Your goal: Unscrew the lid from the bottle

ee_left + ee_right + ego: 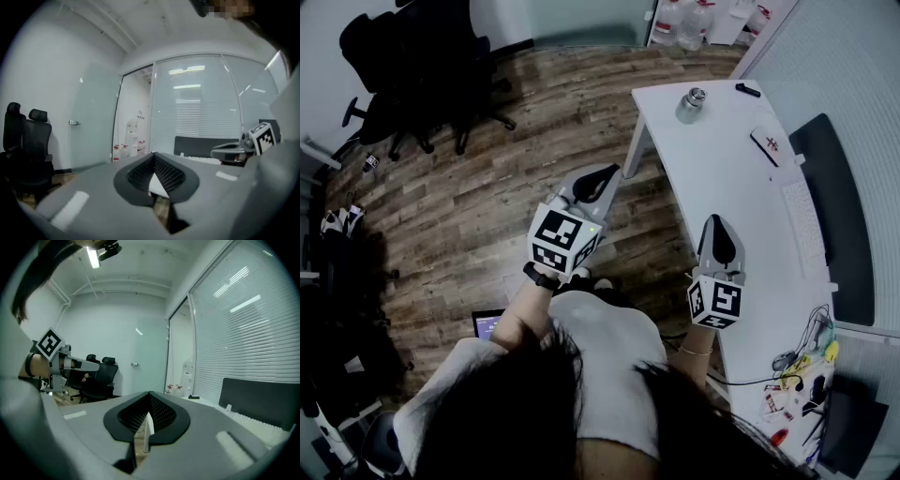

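A small grey bottle [691,105] with a metal lid stands upright at the far end of the white table [712,178]. Both grippers hang in the air well short of it. My left gripper [600,178] is over the wooden floor left of the table, shut with nothing in it. My right gripper [719,230] is above the table's near edge, also shut and empty. In the left gripper view the jaws [154,174] meet, and in the right gripper view the jaws [149,416] do too. Neither gripper view shows the bottle.
On the table lie a black marker-like item [748,90], a white device [769,142], a keyboard [804,225] and a dark pad [834,216]. Cables and small items [802,370] crowd its near right corner. Black office chairs [412,84] stand far left, water jugs [694,23] beyond the table.
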Demonstrator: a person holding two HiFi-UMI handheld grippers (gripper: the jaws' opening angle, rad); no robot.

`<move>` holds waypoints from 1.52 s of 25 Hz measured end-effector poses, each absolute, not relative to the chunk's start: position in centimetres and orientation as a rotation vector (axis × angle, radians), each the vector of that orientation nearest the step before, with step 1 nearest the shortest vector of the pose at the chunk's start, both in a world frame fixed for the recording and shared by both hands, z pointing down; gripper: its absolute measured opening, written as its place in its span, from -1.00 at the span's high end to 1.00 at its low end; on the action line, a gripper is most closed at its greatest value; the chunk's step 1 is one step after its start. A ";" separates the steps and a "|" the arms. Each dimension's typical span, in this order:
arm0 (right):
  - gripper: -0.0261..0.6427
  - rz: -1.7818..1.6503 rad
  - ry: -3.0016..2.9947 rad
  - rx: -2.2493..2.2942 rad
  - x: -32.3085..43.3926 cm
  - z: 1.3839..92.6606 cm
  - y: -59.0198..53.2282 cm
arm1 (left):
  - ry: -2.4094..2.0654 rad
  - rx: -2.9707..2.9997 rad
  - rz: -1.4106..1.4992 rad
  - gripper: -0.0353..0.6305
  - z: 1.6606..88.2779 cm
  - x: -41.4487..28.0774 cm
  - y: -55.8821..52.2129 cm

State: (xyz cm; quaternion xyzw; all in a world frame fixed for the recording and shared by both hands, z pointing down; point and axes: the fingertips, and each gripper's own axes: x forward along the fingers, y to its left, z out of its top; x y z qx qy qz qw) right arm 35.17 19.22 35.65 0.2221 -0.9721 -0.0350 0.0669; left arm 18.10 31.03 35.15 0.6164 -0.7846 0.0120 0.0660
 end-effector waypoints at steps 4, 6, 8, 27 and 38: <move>0.91 -0.104 -2.937 0.650 35.7 35.7 19.4 | -2.382 1.855 0.065 0.72 35.0 18.9 31.4; 0.91 -0.098 -2.940 0.647 35.7 35.7 19.5 | -2.388 1.849 0.074 0.72 35.1 19.1 31.7; 0.91 -0.086 -2.950 0.640 35.6 35.7 19.7 | -2.395 1.838 0.074 0.72 35.2 19.2 32.0; 0.63 0.036 -2.985 0.403 28.1 37.1 19.5 | -2.402 1.745 0.012 0.57 37.7 14.0 31.3; 0.41 0.083 -2.956 0.420 16.3 37.4 15.4 | -2.360 1.750 -0.014 0.38 38.5 1.7 26.9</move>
